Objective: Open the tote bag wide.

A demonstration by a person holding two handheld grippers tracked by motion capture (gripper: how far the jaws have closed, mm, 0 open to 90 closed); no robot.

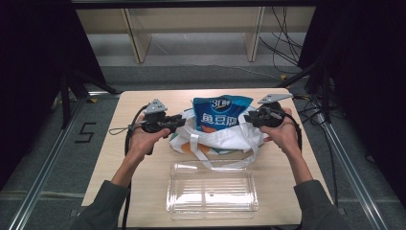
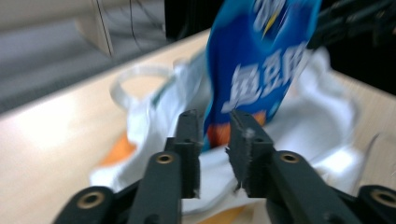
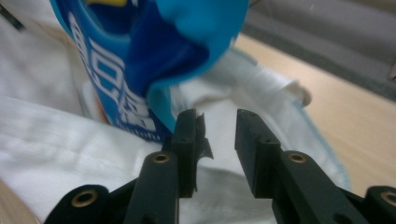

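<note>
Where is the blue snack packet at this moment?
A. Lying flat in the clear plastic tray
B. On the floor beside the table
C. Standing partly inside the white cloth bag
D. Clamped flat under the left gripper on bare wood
C: the blue snack packet rises out of the white cloth bag, between the left gripper and right gripper; the clear plastic tray holds nothing.

My left gripper and right gripper flank the blue pouch, which stands between them in the white bag. Behind them the table looks bare. The clear tray blocks the near edge; bare wood lies beside it.

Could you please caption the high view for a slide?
Two hand-held grippers flank a blue snack bag standing in a white tote.
</note>
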